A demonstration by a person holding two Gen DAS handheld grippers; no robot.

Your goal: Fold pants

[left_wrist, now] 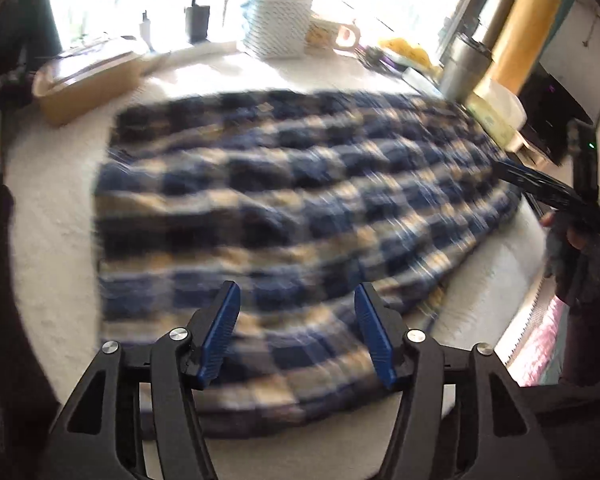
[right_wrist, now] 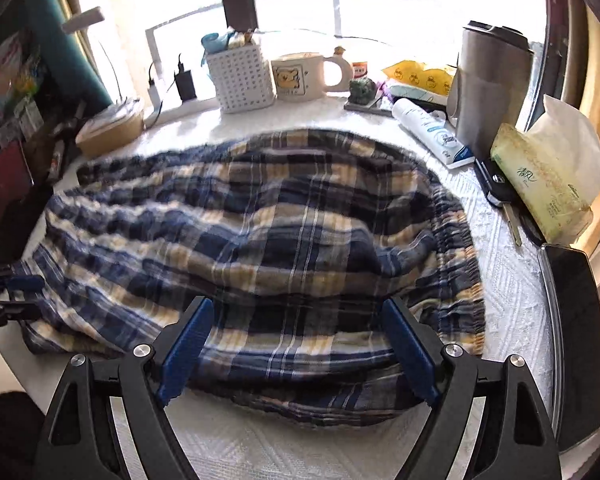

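The blue, navy and cream plaid pants [left_wrist: 284, 216] lie spread on the white textured table cover [left_wrist: 52, 264], legs toward the left in the right wrist view [right_wrist: 260, 232], elastic waistband [right_wrist: 456, 264] at the right. My left gripper [left_wrist: 296, 328] is open and empty, just above the near edge of the pants. My right gripper [right_wrist: 298, 344] is open and empty over the near edge by the waist. It also shows at the right edge of the left wrist view [left_wrist: 548, 192]. The left wrist view is motion-blurred.
Along the back by the window stand a brown bowl [right_wrist: 112, 128], a white perforated basket [right_wrist: 244, 76], a mug [right_wrist: 300, 76] and a steel tumbler [right_wrist: 488, 96]. A tissue pack [right_wrist: 540, 184], a white tube [right_wrist: 432, 132] and a dark tablet [right_wrist: 576, 328] line the right side.
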